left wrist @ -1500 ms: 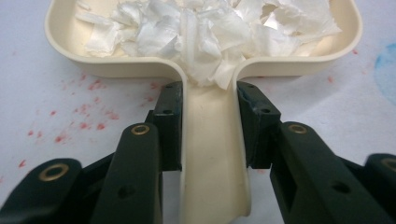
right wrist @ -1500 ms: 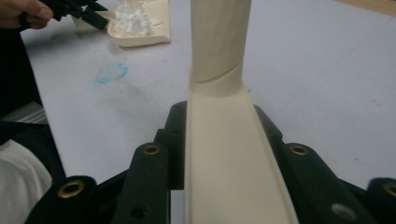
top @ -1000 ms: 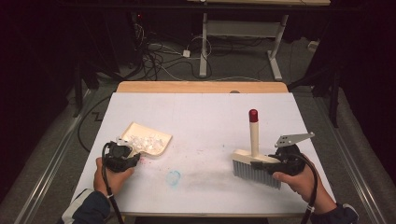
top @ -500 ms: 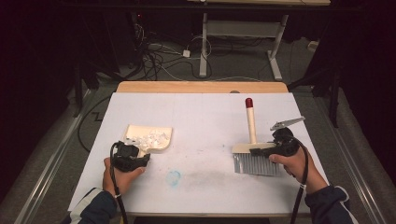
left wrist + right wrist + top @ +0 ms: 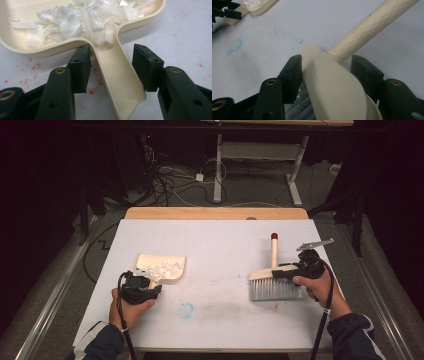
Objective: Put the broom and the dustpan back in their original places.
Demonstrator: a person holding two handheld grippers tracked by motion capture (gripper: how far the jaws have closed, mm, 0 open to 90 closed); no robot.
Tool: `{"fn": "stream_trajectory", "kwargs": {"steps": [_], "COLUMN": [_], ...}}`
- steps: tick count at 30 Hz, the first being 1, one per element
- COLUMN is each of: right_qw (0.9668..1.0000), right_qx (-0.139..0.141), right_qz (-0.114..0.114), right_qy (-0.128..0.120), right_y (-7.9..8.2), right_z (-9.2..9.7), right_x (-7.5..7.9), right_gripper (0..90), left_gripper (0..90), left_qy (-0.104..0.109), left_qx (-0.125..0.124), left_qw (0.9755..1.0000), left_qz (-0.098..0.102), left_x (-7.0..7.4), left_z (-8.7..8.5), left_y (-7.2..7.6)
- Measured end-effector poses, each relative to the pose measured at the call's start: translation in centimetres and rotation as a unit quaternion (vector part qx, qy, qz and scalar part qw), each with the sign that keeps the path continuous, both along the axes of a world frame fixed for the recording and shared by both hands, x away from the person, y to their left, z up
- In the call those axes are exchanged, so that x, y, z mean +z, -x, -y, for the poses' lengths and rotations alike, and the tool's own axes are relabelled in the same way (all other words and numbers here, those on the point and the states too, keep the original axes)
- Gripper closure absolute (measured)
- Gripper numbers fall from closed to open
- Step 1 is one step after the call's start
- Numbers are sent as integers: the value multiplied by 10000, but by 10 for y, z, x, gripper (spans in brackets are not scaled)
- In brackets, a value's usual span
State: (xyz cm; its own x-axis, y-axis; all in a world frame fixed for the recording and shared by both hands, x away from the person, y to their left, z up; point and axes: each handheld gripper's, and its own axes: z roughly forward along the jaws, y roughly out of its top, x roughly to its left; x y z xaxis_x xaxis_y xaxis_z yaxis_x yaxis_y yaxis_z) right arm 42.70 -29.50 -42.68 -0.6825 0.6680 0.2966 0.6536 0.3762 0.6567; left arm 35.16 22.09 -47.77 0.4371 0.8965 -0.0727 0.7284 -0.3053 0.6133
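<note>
White-covered bench (image 5: 220, 320) now carries both tools freely: left gripper (image 5: 111, 67) and right gripper (image 5: 325, 72) have just been opening, releasing the scrap-filled cream plastic dustpan (image 5: 160, 268) and cream-handled grey-bristled brush (image 5: 274, 282), so sweeping looks finished.

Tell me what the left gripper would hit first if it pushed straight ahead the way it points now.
The left gripper, jaws just opened astride the dustpan's handle, would likely meet the dustpan rim first, then the white scraps inside.
</note>
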Motion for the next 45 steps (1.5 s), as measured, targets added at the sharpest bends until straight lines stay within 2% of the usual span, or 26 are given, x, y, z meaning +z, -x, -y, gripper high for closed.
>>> {"fn": "stream_trajectory", "kwargs": {"steps": [2,3,5,7,8,10,13,15,16,20,22,28,32,37,41,43,45], "right_qw": [9999,9998,9987,9980,9968,9949,9907,9890,9871,9802,9792,9782,9777,9756,9764,9796,9797], "right_qx": [14,-40,-183,-341,-446,-594,-1010,-1139,-1210,-1338,-1322,-1344,-1341,-1375,-1448,-1440,-1430], "right_qz": [38,132,345,422,479,438,324,197,170,169,244,312,391,434,460,537,686], "right_qy": [100,150,331,337,468,693,851,925,1035,1450,1517,1555,1566,1654,1532,1292,1228], "right_y": [-6,-9,-12,-14,-13,-14,-18,-22,-24,-29,-29,-30,-32,-33,-33,-33,-32], "right_z": [3,5,9,10,9,3,-7,-16,-21,-35,-38,-40,-42,-45,-41,-39,-40], "right_x": [-2,-2,-1,0,0,-2,-9,-17,-20,-31,-31,-32,-33,-33,-32,-30,-28], "right_gripper": [394,422,436,442,446,452,459,456,463,496,510,516,520,524,487,475,455], "left_gripper": [472,470,467,466,467,468,469,469,468,439,424,386,355,311,285,270,259], "left_qy": [14,23,27,16,13,14,-11,-27,-22,-72,-102,-78,-40,-89,-187,-292,-319], "left_qx": [-23,-37,-60,-100,-116,-118,-120,-137,-147,-231,-302,-385,-424,-502,-602,-642,-683], "left_qw": [10000,10000,10000,9999,9999,9999,9999,9999,9999,9995,9990,9974,9965,9953,9936,9927,9925], "left_qz": [4,6,5,-3,-2,-8,1,23,45,209,322,611,725,824,939,975,964], "left_x": [0,0,0,0,0,0,0,0,1,6,8,15,17,16,17,16,15], "left_z": [0,0,0,0,0,1,2,2,2,0,-2,-10,-16,-19,-17,-15,-14], "left_y": [0,0,0,0,0,1,1,2,3,8,12,24,30,36,38,38,38]}}
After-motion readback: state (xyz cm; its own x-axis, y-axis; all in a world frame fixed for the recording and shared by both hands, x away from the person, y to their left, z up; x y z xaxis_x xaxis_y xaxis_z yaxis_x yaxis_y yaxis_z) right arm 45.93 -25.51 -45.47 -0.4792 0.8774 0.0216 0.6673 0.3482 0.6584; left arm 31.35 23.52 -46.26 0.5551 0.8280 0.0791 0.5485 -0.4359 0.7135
